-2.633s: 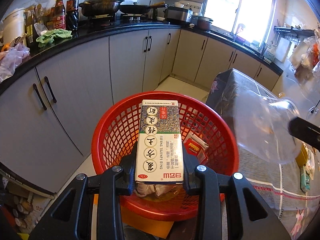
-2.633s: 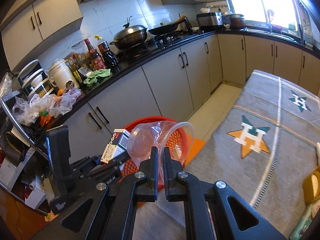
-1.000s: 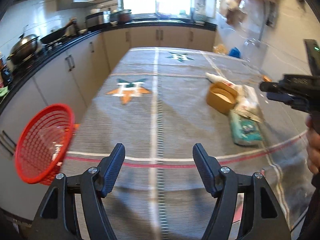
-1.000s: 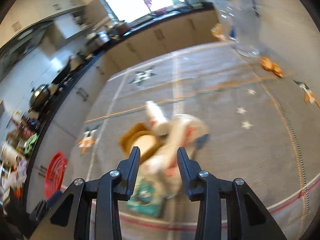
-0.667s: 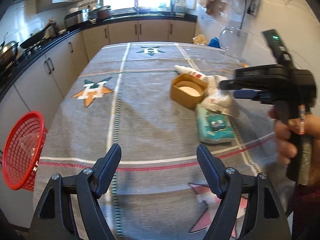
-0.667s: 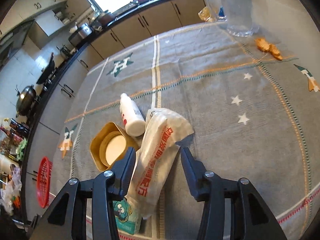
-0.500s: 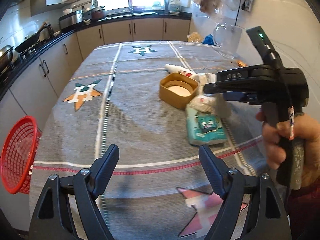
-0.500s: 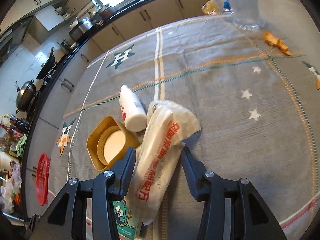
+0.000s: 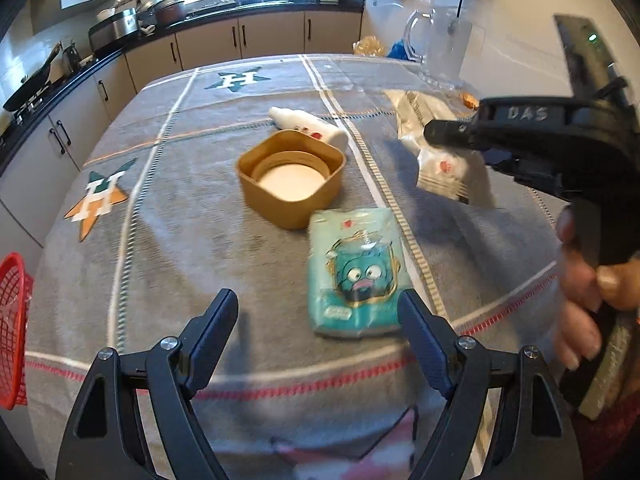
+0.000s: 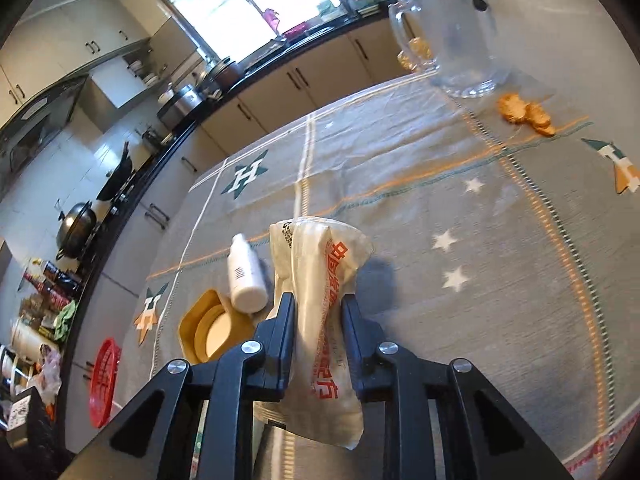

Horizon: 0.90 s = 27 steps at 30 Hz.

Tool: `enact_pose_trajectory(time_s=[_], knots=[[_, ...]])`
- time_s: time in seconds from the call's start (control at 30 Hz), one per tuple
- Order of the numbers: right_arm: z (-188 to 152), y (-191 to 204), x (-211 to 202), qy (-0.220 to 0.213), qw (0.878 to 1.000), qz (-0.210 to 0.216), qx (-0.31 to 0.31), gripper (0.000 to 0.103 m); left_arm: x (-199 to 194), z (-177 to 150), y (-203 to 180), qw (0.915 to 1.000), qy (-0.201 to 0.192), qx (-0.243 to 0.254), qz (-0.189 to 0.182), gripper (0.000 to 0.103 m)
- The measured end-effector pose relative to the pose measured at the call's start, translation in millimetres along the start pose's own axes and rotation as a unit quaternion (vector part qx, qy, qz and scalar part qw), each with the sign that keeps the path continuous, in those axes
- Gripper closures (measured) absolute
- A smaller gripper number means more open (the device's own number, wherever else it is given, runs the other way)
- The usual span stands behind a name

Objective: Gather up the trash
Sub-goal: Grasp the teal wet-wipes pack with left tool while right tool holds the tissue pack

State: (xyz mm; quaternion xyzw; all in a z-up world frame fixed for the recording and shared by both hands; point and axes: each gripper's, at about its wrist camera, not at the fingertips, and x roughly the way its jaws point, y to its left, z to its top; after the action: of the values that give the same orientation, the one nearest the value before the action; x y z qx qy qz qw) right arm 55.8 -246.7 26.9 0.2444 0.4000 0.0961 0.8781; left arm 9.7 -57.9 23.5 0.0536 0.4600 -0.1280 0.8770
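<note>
Trash: white bag with red print, centre of the right wrist view, between the right fingers, tail drooping below them; at right of the left wrist view it looks lifted clear of the cloth
Right gripper: fingers narrow and closing, pads pressed on both sides of the bag; held by a hand at right edge of the left wrist view
Left gripper: fingers wide, nothing between them, above the near tabletop edge
Teal pack: flat on the cloth, lower centre of the left wrist view, just beyond the left fingers
Tan tub: centre, touching the teal pack's far corner
White bottle: lying down, just behind the tub
Red basket: left edge, off the tabletop
Tabletop: grey cloth with star prints
Glass jug: upper right, far end of the cloth
</note>
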Motion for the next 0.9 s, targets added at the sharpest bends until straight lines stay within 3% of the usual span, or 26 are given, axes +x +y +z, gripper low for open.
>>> enact_pose_trajectory(time_s=[0.3, 0.37, 0.43, 0.53, 0.73, 0.9], knots=[[-1.3, -1.8, -9.6, -0.008, 1.0, 0.011, 0.005, 0.078, 22.7, 8.3, -11.9, 1.0, 0.002, 0.008, 0.005, 0.025], [-1.7, -0.8, -11.0, -0.009, 1.0, 0.015, 0.004, 0.078, 20.5, 6.8, -12.7, 0.9999, -0.005, 0.014, 0.006, 0.035], [-3.5, 2.5, -10.8, -0.01, 1.0, 0.016, 0.001, 0.078, 16.6, 5.5, -12.4, 0.9998, -0.011, 0.016, 0.003, 0.063], [-5.4, 5.5, -11.3, -0.01, 1.0, 0.018, -0.005, 0.078, 13.5, 2.7, -6.0, 0.9998, -0.018, 0.008, -0.004, 0.078], [-8.0, 15.2, -10.3, -0.013, 1.0, 0.014, -0.024, 0.078, 2.6, -4.8, 12.0, 0.9986, -0.051, -0.012, -0.004, 0.086], [-12.0, 26.6, -10.5, -0.021, 0.998, 0.015, -0.05, 0.078, -6.3, -6.7, 24.6, 0.9961, -0.081, -0.034, -0.009, 0.086]])
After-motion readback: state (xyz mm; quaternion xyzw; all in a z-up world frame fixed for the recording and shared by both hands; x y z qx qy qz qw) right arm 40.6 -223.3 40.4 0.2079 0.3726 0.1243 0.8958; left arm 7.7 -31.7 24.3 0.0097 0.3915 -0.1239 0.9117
